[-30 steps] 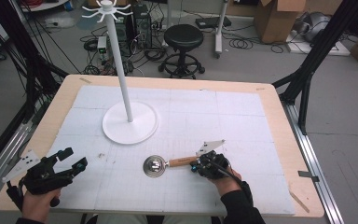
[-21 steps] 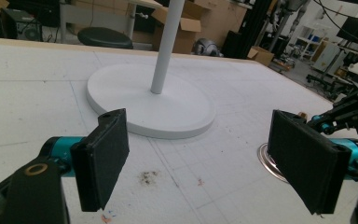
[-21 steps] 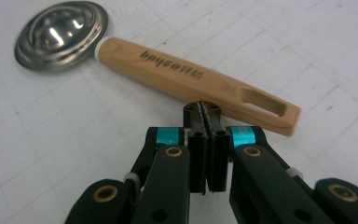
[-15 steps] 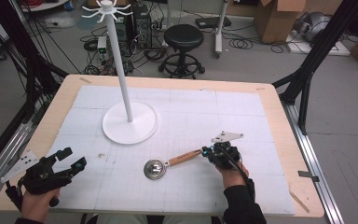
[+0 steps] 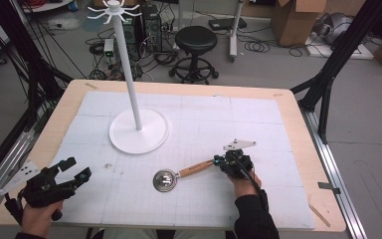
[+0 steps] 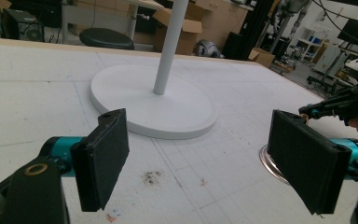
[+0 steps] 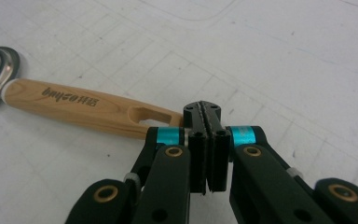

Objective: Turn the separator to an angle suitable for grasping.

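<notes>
Nudging the wooden-handled strainer (image 5: 179, 175) lying near the middle of the surface (image 5: 258, 124), the right gripper (image 7: 205, 114) has its jaws clenched empty, tip at the handle's slotted end. Push gently and steadily. The left gripper (image 5: 74, 169) idles, released. Handle lettering is unreadable.

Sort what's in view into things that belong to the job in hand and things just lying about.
In the job:
- round steel strainer with a wooden handle
- right tool, shut beside the handle's end
- tall white hook stand on a round base

Lying about:
- black round stool
- brown cardboard boxes
- left tool, open
</notes>
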Demonstrator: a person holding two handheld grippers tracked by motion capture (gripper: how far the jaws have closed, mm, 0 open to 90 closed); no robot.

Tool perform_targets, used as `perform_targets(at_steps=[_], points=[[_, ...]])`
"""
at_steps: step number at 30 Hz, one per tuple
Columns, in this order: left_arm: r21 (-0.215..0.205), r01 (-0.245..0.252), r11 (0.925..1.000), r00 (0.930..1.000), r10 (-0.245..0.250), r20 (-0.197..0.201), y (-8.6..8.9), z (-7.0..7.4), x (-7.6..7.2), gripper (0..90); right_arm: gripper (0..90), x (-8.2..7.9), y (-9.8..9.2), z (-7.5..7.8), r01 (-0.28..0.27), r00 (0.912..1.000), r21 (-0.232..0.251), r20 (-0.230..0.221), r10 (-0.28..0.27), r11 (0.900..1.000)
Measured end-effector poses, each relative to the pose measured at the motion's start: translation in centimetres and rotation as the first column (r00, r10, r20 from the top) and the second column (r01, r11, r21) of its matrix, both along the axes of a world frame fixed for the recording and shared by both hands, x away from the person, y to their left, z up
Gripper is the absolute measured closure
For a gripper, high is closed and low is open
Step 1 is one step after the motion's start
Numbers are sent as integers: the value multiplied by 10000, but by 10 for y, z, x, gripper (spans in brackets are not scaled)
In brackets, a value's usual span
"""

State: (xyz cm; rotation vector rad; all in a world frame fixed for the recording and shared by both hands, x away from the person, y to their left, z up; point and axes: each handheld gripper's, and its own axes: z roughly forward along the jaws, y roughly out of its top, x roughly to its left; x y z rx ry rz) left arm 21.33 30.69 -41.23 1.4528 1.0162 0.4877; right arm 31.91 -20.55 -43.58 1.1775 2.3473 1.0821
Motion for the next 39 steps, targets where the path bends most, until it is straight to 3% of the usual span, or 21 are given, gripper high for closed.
perform_targets(at_steps=[8,17,29,39], points=[[28,34,10000,10000,-34,-9,0,0,0,210,887,0,7,0,-265,9996,172,19,265,9995],[24,1,10000,10000,-1,-2,1,0,0,210,887,0,32,-2,-835,9964,380,-129,840,9958],[4,3,10000,10000,-3,-1,1,0,0,211,887,-7,62,-4,-1648,9855,725,-281,1672,9837],[-6,-43,10000,10000,43,-21,1,0,1,210,887,-14,90,-5,-2345,9709,848,-286,2376,9684]])
